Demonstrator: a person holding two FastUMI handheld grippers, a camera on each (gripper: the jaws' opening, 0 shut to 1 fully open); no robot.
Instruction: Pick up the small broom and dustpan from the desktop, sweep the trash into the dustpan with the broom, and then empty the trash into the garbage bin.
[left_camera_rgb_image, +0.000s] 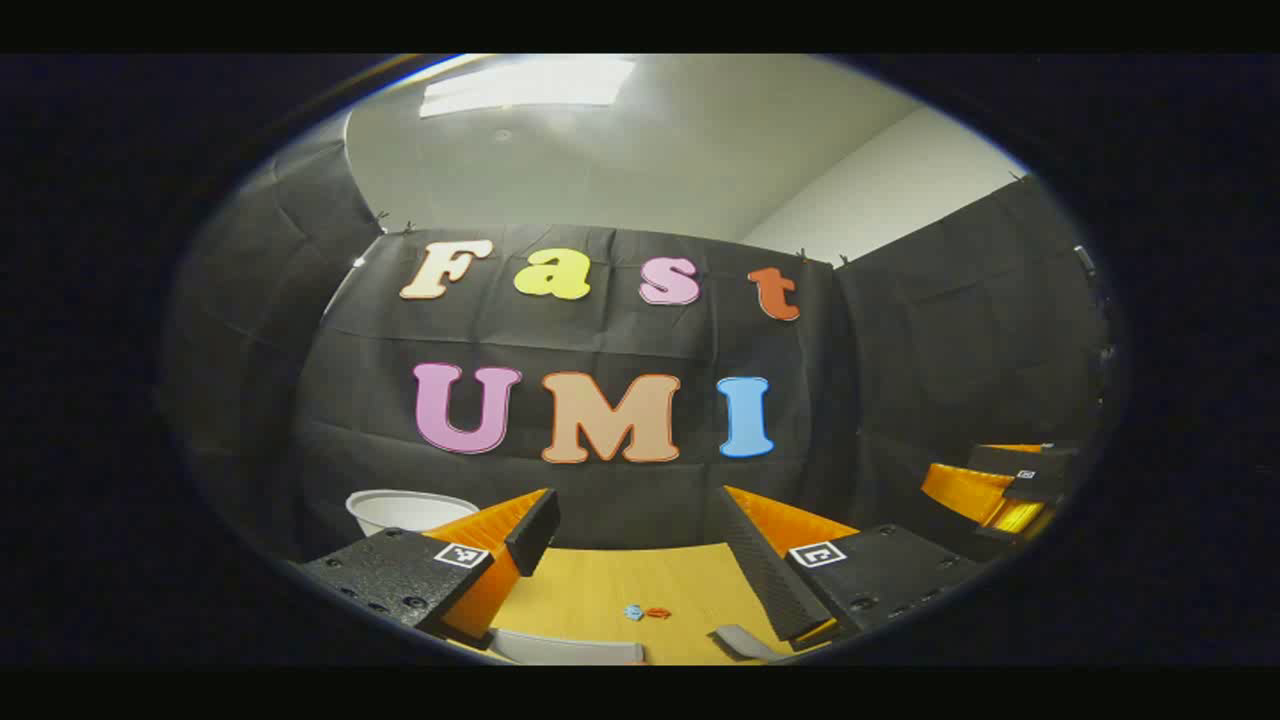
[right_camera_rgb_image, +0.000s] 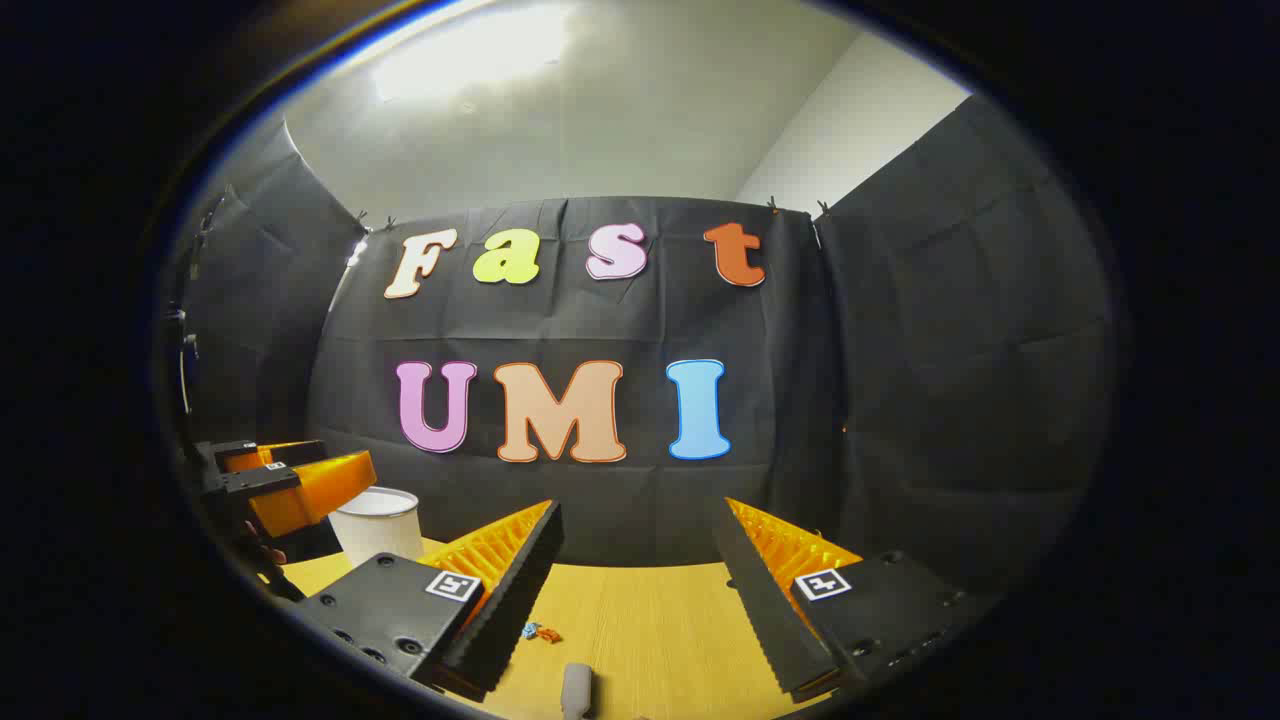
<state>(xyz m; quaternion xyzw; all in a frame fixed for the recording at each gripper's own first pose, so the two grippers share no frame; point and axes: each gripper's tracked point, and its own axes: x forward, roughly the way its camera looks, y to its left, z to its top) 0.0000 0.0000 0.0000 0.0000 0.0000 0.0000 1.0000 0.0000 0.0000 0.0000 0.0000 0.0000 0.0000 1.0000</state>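
Nothing is swept yet: both grippers' fingers (left_camera_rgb_image: 640, 560) (right_camera_rgb_image: 640, 580) gape empty above the worktop (right_camera_rgb_image: 650, 620), trash (left_camera_rgb_image: 645, 612) lying before the bin (right_camera_rgb_image: 377, 525).

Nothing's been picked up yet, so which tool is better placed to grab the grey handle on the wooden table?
Right, probably: the right tool is open, and the rounded grey handle lies just ahead between its fingers, beside the small blue and red scraps.
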